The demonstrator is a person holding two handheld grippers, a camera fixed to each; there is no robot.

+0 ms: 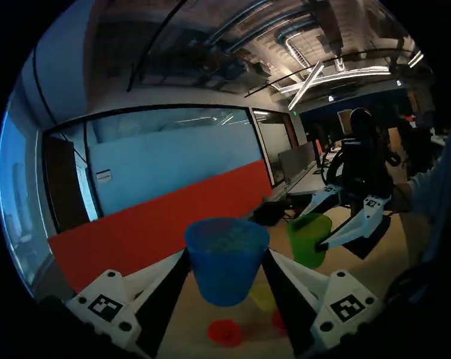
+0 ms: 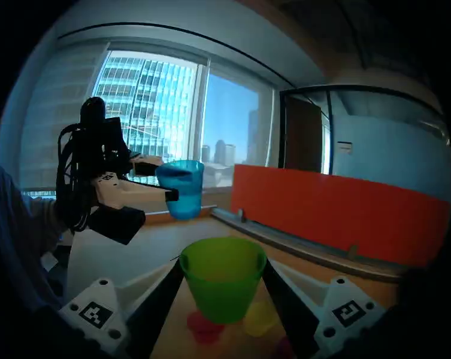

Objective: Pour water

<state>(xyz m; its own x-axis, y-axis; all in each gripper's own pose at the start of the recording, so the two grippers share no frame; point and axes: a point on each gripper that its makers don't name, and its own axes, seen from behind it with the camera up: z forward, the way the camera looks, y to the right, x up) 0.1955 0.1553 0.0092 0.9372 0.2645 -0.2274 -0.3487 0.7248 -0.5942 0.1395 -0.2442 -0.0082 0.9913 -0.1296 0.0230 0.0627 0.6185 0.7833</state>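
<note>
Blue cup (image 1: 226,278) sits upright, clamped btwn the fingers of the left hand-held gripper (image 1: 227,258), one on each side wall. In the right gripper view it (image 2: 182,190) hangs clear above the surface (image 2: 159,245), twd the window-side edge, w/ the left hand-held gripper (image 2: 165,181) reaching in from a sleeve (image 2: 15,230). Can't tell what's inside.

Green cup (image 2: 223,281) is upright too, pinched by the right hand-held gripper (image 2: 223,268), both fingers on its walls. Can't tell if its base touches the surface. In the left gripper view it (image 1: 309,239) is right of the blue cup, rims apart, open gap btwn them.

Below the cups: red disc (image 1: 225,332) and yellow disc (image 1: 262,297) flat on the surface, near its middle. Far edge meets a rail (image 2: 285,239) under the orange panel (image 2: 345,209); bare surface runs from the discs to that edge.
</note>
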